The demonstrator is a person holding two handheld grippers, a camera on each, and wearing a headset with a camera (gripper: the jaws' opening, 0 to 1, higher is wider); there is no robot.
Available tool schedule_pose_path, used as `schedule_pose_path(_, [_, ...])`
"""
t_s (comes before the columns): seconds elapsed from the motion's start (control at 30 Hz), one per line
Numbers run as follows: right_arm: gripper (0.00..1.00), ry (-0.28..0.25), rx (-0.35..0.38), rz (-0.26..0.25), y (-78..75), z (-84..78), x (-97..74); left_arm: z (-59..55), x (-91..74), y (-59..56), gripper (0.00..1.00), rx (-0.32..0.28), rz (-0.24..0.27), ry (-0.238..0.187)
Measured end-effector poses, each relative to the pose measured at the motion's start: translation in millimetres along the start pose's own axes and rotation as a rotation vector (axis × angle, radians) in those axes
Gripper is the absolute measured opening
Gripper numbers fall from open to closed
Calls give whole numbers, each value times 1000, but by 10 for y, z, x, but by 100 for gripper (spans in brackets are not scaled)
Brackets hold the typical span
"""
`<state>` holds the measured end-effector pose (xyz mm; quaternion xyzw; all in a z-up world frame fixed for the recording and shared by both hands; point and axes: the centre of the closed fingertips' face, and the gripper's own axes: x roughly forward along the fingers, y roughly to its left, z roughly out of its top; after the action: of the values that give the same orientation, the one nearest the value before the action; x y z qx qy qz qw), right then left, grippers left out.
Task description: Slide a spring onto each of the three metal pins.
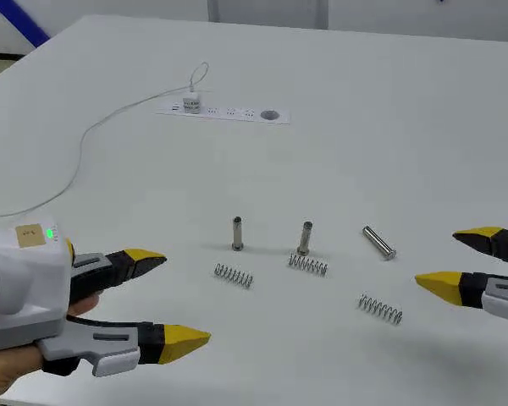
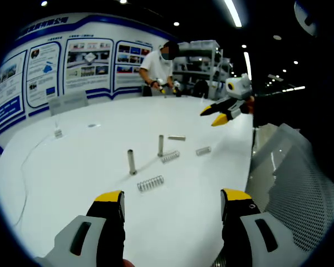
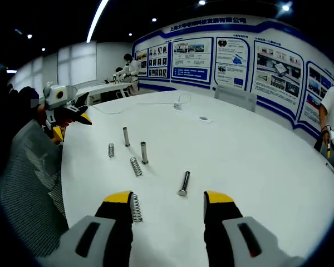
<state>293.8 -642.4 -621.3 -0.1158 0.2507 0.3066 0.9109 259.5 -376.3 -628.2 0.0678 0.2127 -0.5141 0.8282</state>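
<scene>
Two metal pins (image 1: 237,233) (image 1: 306,238) stand upright on the white table (image 1: 389,127). A third pin (image 1: 378,243) lies on its side to their right. Three loose springs (image 1: 234,275) (image 1: 307,266) (image 1: 380,309) lie in front of the pins. My left gripper (image 1: 176,298) is open at the lower left, well short of the nearest spring (image 2: 150,183). At the right edge my right gripper (image 1: 440,258) is open too, just right of the lying pin (image 3: 184,183), with one spring (image 3: 136,207) by its left fingertip. Nothing is between either pair of jaws.
A white power strip (image 1: 224,111) with a plug and a long cable (image 1: 80,144) lies at the back of the table. Bare tabletop surrounds the pins. People stand at another table (image 2: 156,69) in the background. The table edge runs close to my left gripper (image 2: 172,200).
</scene>
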Motion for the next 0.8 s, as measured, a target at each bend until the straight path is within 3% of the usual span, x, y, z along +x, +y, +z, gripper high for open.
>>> schedule_pose_path(0.8, [31,130,26,-23,-247,168,535,3,-15,20,71,-5,13,-2])
